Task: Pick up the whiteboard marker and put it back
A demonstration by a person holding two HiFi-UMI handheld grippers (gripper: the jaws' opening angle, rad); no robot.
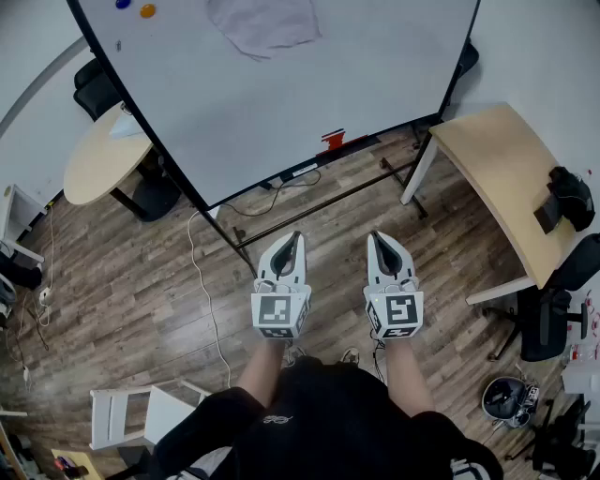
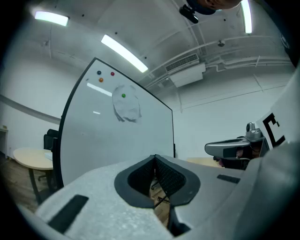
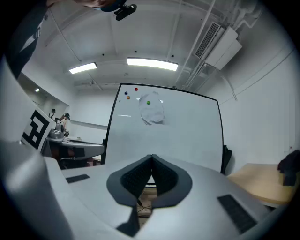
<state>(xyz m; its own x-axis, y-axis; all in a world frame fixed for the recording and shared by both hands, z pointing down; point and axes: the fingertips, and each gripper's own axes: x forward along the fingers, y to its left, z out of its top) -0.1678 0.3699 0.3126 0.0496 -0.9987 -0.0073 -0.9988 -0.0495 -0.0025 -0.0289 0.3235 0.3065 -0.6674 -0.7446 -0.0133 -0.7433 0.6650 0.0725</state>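
A large whiteboard (image 1: 281,84) stands ahead on a black frame. A small red thing (image 1: 333,140) sits on its lower tray; I cannot tell whether it is the marker. My left gripper (image 1: 298,235) and right gripper (image 1: 375,234) hover side by side over the wooden floor, well short of the board, both shut and empty. In the left gripper view the jaws (image 2: 154,157) meet with nothing between them, facing the whiteboard (image 2: 117,140). The right gripper view shows the same: jaws (image 3: 151,157) closed, whiteboard (image 3: 164,136) ahead. A grey cloth (image 1: 264,25) hangs on the board.
A round table (image 1: 98,159) and a black chair (image 1: 94,86) stand at the left. A beige desk (image 1: 506,173) with a black object (image 1: 568,197) is at the right, an office chair (image 1: 553,314) beside it. A white cable (image 1: 208,300) trails on the floor near a white stool (image 1: 141,412).
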